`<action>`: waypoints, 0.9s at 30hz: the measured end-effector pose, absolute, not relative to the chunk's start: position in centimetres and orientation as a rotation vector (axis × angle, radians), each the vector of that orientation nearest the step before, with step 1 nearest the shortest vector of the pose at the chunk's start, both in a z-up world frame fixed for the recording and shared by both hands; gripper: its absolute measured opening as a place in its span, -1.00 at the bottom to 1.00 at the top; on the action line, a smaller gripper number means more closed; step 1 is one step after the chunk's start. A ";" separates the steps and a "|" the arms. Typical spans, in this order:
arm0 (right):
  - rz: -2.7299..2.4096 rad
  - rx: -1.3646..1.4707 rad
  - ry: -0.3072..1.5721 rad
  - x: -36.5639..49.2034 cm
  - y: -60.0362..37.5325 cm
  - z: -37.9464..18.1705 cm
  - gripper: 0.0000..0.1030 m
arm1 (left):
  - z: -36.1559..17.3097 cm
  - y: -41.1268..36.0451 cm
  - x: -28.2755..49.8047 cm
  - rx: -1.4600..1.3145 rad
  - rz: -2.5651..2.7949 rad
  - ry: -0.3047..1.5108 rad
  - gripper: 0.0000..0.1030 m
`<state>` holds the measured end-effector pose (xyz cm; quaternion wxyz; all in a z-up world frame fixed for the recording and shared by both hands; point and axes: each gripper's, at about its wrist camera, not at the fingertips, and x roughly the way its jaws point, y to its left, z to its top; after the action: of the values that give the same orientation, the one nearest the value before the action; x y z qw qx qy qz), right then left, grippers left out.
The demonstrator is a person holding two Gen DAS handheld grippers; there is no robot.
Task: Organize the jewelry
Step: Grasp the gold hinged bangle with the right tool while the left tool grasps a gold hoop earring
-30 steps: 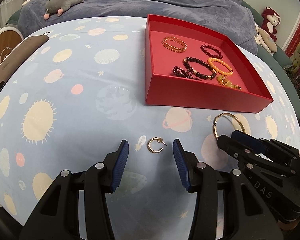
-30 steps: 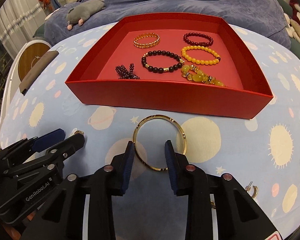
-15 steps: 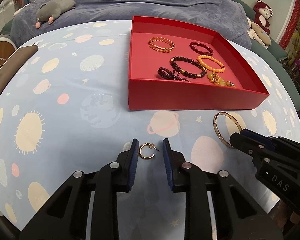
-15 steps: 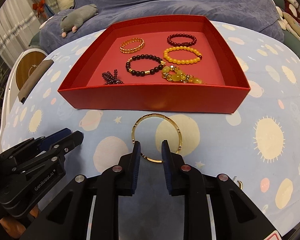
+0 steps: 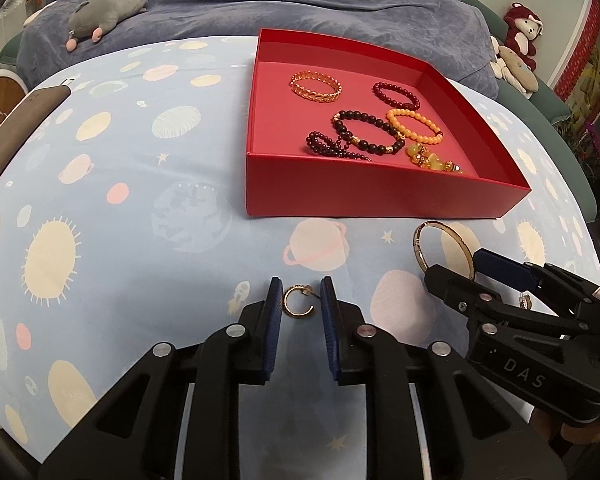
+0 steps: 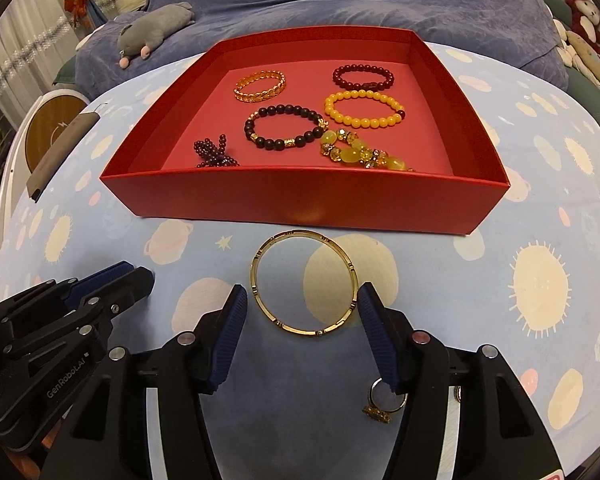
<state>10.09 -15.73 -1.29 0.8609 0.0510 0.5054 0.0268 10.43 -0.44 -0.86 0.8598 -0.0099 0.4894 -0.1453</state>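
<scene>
The left gripper [image 5: 300, 300] has its fingers drawn close around a small gold hoop earring [image 5: 297, 302] lying on the surface [image 5: 140, 208], narrow gaps on each side, not clamped. The right gripper [image 6: 299, 306] has its fingers spread wide, flanking the near half of a gold bangle [image 6: 304, 282] without touching. At 12 o'clock from both sits the red tray [image 6: 300, 204], holding beaded bracelets and a gold band. A gold ring [image 6: 382, 400] lies at 5 o'clock, under the right gripper.
</scene>
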 end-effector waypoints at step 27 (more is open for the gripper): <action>0.056 0.101 1.054 8.4 -16.5 -1.0 0.09 | -0.6 -0.7 10.2 -0.042 -0.323 1.025 -0.63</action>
<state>8.40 -16.53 -1.04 0.8628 0.0483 0.5025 0.0265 10.22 -0.67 -0.64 0.8588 -0.0200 0.4883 -0.1540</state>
